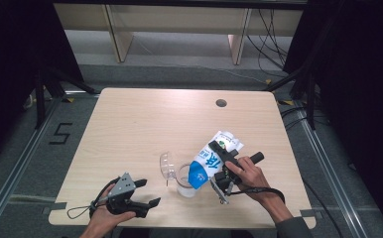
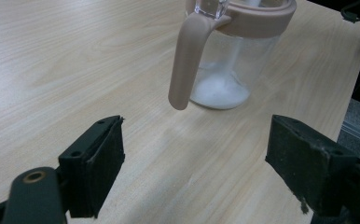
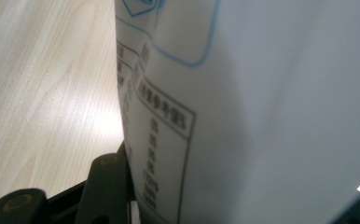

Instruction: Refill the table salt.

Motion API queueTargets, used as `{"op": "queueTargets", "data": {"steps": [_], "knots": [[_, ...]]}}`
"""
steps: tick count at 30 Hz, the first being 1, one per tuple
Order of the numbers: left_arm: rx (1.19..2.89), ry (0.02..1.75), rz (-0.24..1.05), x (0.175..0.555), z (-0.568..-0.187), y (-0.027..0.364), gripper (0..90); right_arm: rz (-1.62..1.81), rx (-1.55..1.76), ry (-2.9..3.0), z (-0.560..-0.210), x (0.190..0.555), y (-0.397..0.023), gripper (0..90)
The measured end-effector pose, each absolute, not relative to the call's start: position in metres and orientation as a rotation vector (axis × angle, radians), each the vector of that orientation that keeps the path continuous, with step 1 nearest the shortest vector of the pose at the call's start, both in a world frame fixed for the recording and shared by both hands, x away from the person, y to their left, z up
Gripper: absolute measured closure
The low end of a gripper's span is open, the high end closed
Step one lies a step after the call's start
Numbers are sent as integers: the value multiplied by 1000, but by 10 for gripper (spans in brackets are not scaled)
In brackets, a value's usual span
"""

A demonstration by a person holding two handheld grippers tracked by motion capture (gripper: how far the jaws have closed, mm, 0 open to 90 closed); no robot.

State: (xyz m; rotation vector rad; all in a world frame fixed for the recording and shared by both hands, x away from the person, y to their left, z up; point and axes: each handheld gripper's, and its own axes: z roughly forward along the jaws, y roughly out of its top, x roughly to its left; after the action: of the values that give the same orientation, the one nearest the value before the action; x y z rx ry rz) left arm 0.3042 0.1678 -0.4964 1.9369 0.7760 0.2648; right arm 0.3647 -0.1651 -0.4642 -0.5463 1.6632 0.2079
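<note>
**Ana:** High view first, nearest edge. The left gripper (image 1: 147, 194) sits at the near left of the table (image 1: 130, 129), jaws spread wide with nothing between them, aimed toward the cup (image 1: 185, 184). It's near the cup but not touching.

**Ben:** And the cup itself?

**Ana:** Clear plastic, near the middle of the near edge, a bit of white liquid in the bottom. In the left gripper view it has a beige rim and a beige strap or handle (image 2: 187, 60) hanging down its side. Its clear lid (image 1: 166, 164) is flipped open to the left.

**Ben:** The right side?

**Ana:** The right gripper (image 1: 218, 161) is clamped across a white-and-blue pouch (image 1: 210, 159), tipped so its blue end hangs over the cup mouth and its body slopes up to the far right.

**Ben:** What worries you?

**Ana:** Three things, as I judge it. The pouch is soft, so a harder squeeze could make the liquid surge and overshoot the rim onto the table. The cup is light and nobody is steadying it; a nudge from the pouch tip could tip or slide it. And the open lid stands close to the stream, so a drift left would splash off it.

**Ben:** Any writing?

**Ana:** The pouch carries large blue characters, East Asian script, too small to read from above. The right gripper view shows a boxed panel of blurred black print, illegible. Farther left, on the floor, a black "5" (image 1: 60, 134).
</note>
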Motion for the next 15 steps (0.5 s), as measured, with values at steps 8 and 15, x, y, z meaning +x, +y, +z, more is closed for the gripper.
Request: {"op": "queueTargets", "data": {"steps": [8, 15], "knots": [[1927, 798, 254, 303, -497, 167, 184, 186, -600, 1634, -461, 366, -164, 515], [1938, 774, 265, 304, -496, 168, 184, 201, -525, 1667, -465, 364, -166, 519]]}}
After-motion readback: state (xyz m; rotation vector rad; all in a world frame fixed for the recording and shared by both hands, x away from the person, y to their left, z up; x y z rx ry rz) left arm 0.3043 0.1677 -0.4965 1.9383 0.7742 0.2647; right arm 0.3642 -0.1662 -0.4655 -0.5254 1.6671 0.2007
